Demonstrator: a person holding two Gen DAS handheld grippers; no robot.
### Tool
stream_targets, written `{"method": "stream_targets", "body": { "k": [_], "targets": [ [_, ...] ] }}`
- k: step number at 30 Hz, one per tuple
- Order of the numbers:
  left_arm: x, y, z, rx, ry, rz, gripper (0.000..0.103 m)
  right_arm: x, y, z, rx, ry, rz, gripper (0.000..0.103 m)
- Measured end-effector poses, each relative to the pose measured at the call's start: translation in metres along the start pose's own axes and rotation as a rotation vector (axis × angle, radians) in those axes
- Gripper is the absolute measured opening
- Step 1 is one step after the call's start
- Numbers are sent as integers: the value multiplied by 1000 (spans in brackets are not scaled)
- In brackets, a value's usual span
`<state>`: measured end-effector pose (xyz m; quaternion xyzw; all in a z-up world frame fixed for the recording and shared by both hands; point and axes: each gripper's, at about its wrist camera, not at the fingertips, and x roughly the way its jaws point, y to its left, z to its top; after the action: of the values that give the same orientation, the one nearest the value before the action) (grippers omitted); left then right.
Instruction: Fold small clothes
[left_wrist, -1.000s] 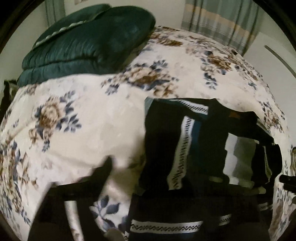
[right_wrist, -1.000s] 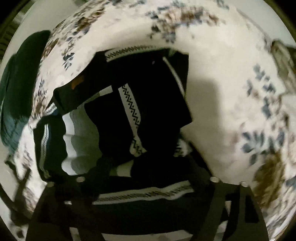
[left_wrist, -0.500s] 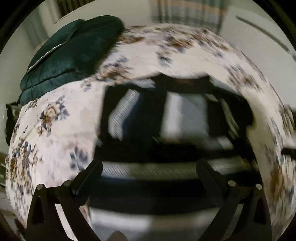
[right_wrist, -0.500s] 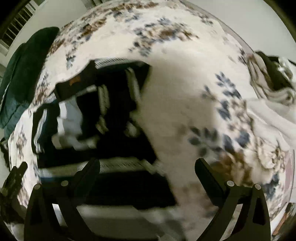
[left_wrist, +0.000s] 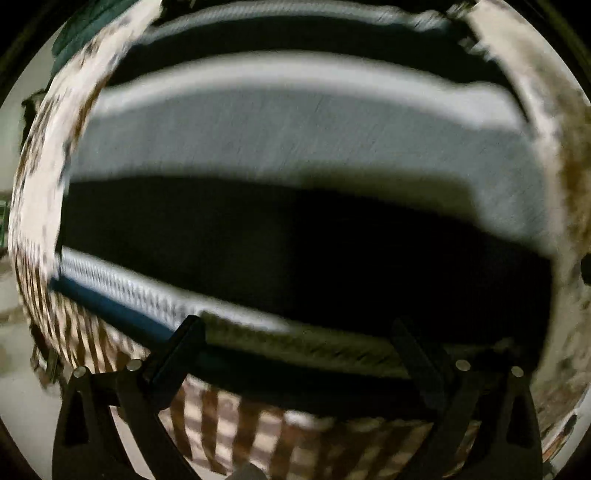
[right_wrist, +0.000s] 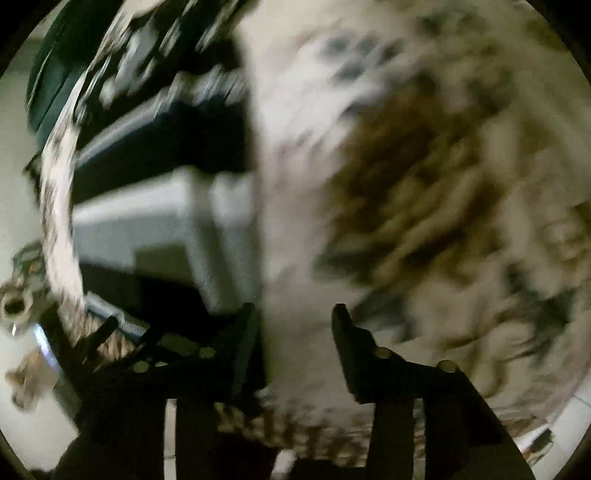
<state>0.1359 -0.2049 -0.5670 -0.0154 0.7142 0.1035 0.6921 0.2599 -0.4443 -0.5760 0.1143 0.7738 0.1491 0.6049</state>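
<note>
Garment: a black knit piece (left_wrist: 295, 240) with pale grey and white bands and a zigzag-patterned white trim lies spread on the bed, filling most of the left wrist view; in the right wrist view the same garment (right_wrist: 159, 206) occupies the left part of the frame, its right edge running down toward the lower centre.
Bed: a cream bedspread (right_wrist: 424, 184) printed with brown and blue flowers carries the garment; in the left wrist view the bedspread (left_wrist: 40, 177) shows as a strip on either side of the cloth, with a brown-striped border along the near edge.
Left gripper: the left gripper (left_wrist: 295, 332) is low over the near hem, its black fingers (left_wrist: 181, 343) spread wide apart and released, the zigzag trim passing between them; whether they touch the cloth cannot be told through the blur.
Right gripper: the right gripper (right_wrist: 291, 332) sits at the garment's right edge, fingers (right_wrist: 343, 332) parted with bare bedspread showing in the gap; the left finger lies against the dark cloth, nothing clamped.
Background: a dark green quilt (right_wrist: 55, 74) is bunched at the far left of the bed.
Picture quality: both views are heavily motion-blurred.
</note>
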Motion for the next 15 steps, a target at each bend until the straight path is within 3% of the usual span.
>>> {"method": "stream_targets", "body": {
  "k": [4,7,12,14,15],
  "targets": [
    [4,19,-29,-21,15,4,103,53,32,-32,-119,67,-82,33],
    [0,35,-54,-29,52,40,103,83,29,-70,-127,185,-156,33],
    [-21,103,-71,-188,-8,47,103,77,7,-97,-66,234,-103,37],
    [-26,152,-64,-330,-68,3,103,64,-3,-98,4,185,-29,51],
    [-25,173,-63,-396,-89,-25,103,59,-5,-97,30,161,11,53]
  ]
}}
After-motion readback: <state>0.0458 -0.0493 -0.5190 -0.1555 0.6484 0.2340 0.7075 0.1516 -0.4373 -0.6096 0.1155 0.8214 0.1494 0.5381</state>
